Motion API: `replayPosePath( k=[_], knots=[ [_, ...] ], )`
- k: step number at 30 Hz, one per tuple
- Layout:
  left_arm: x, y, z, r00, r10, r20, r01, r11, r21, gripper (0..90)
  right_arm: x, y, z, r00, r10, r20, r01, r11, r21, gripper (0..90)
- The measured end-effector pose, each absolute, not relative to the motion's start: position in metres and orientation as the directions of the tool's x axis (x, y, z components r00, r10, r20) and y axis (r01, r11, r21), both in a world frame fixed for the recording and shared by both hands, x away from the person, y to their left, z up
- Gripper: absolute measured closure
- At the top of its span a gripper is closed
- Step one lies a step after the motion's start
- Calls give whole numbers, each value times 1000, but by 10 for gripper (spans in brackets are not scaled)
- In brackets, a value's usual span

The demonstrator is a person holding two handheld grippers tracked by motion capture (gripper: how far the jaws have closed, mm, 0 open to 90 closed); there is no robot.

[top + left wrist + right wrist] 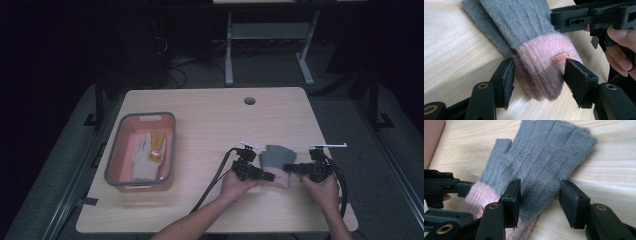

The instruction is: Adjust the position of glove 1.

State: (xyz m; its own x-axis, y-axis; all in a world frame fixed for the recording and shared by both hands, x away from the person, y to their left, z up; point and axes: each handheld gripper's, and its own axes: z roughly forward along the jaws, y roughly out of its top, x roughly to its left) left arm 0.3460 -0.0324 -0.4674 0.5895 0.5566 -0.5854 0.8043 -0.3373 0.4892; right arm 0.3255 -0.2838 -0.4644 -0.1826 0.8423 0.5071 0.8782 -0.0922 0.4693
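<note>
A pair of grey fingerless gloves with pink cuffs lies stacked flat on the wooden table, right of centre. My left gripper comes in from the left at the cuff end. In the left gripper view the left gripper stands open, its pads on either side of the pink cuff, which bears a small orange label. My right gripper reaches in from the right. It is open, one jaw over the grey knit and the other over bare wood beside the glove.
A grey-rimmed pink bin sits at the table's left with a white glove and a yellow one inside. A round cable hole lies near the far edge. Cables trail from both grippers toward the front edge.
</note>
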Motion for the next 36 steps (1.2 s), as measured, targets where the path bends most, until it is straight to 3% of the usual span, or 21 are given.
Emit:
replayPosePath(
  k=[8, 20, 36],
  knots=[
    [347, -34, -468, 564, 571, -597, 822, -316, 474, 452, 324, -284, -468, -162, 817, 553, 881, -133, 454, 579],
    [352, -32, -471, 526, 551, -648, 847, -271, 458, 619, 324, -281, -473, -146, 770, 621, 883, -181, 432, 765],
    [353, -20, -467, 536, 527, -660, 841, -261, 474, 644, 325, -274, -458, -175, 759, 628, 873, -176, 456, 788]
  ],
)
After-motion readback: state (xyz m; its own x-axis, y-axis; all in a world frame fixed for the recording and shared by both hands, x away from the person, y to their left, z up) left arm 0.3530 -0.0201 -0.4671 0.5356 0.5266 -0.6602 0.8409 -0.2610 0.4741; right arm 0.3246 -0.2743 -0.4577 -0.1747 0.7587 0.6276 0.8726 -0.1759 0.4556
